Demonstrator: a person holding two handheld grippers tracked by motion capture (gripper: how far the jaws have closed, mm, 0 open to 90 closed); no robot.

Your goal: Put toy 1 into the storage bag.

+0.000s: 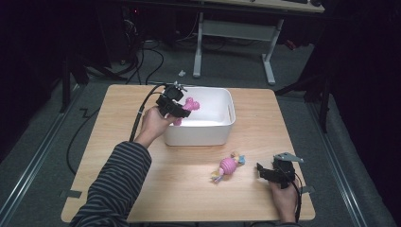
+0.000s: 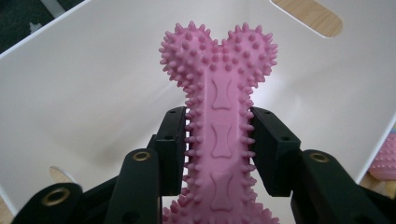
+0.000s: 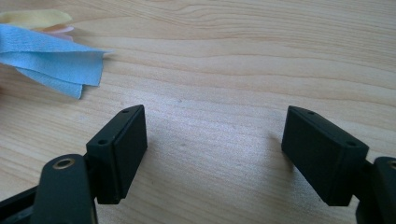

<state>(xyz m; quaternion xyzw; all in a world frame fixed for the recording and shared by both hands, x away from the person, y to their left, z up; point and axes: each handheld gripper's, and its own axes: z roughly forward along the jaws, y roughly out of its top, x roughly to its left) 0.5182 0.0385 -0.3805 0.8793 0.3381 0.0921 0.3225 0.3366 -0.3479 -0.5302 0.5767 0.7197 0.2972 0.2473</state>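
Left gripper (image 2: pixel 217 140) clamps the pink bone toy (image 2: pixel 218 116) over the white bin (image 1: pixel 222 135), unreleased. Right gripper (image 3: pixel 212 154) rests open, empty; the tasselled toy (image 1: pixel 228 167) awaits on the table (image 1: pixel 189 189).

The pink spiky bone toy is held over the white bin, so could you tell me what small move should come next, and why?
Probably open the left claw to drop it. The pink spiky bone toy is clamped by its shaft, already above the white bin, with white walls behind it.
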